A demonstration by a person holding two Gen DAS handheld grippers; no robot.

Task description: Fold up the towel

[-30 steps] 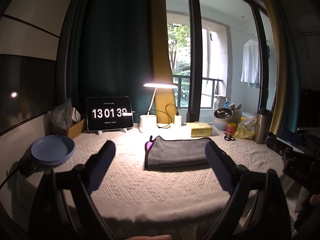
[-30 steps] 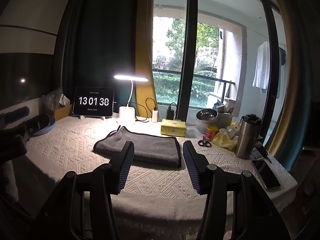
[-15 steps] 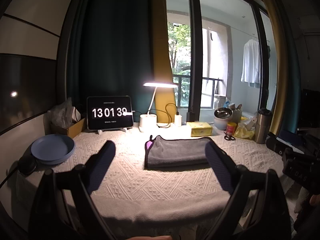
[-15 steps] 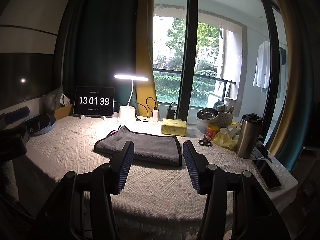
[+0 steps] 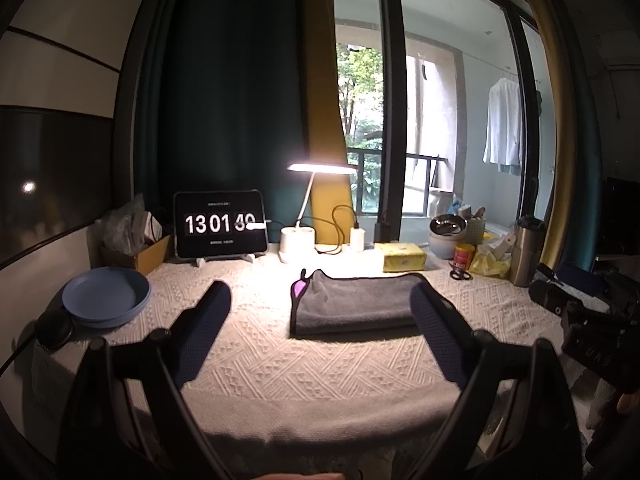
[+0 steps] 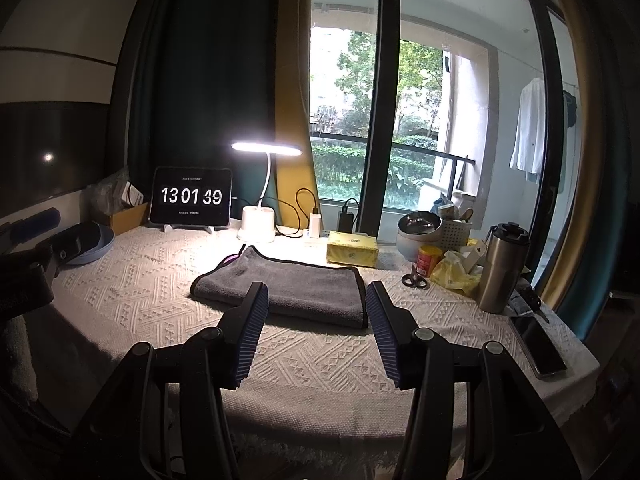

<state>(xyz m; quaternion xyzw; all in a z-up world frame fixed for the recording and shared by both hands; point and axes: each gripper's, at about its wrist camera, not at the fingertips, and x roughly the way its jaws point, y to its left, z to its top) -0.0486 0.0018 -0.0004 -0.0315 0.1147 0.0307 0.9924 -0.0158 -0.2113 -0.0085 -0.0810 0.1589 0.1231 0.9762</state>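
Observation:
A grey towel with a dark edge lies folded flat on the white patterned tablecloth, a purple tag at its left corner. It also shows in the right wrist view. My left gripper is open and empty, held back near the table's front edge, apart from the towel. My right gripper is open and empty, also held back at the front edge, short of the towel.
Behind the towel stand a lit desk lamp, a tablet clock and a yellow tissue pack. A blue plate is at left. Scissors, a steel tumbler and a phone are at right.
Nothing has visibly moved; only the clock digits have advanced.

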